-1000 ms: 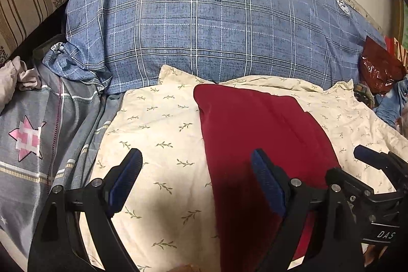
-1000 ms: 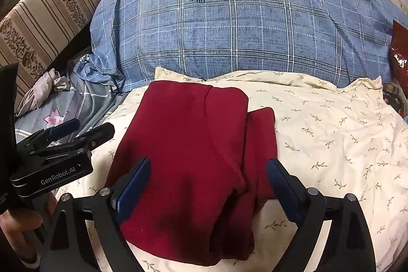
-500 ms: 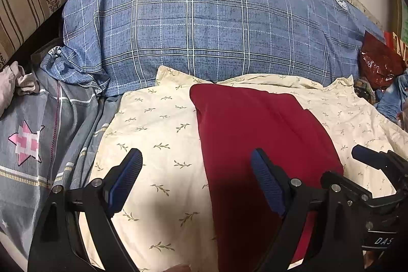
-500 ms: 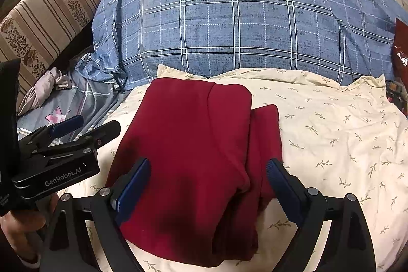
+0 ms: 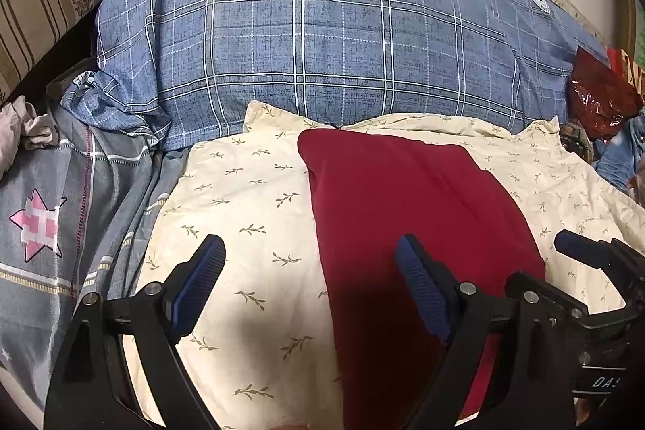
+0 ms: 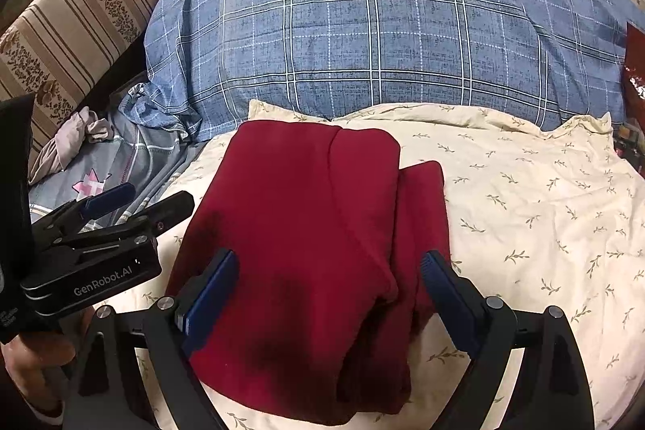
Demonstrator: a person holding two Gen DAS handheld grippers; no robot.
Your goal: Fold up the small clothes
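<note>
We look over a bed [image 6: 564,212] with a blue plaid quilt [image 6: 403,39] heaped along its far edge and a cream leaf-print pillowcase [image 5: 250,212] spread in front of it. On that cream cloth, toward its left side, lies the red garment [image 6: 314,228], already doubled lengthwise with one panel lapped over the other. We judge the fold part done; a crosswise fold looks due next. Our right tool [image 6: 328,293] hovers over the garment's near end, jaws wide, gripping nothing. Our left tool [image 5: 310,281] straddles the garment's left edge, equally wide and empty. Next we need to pinch the near hem at both corners and carry it toward the quilt.
</note>
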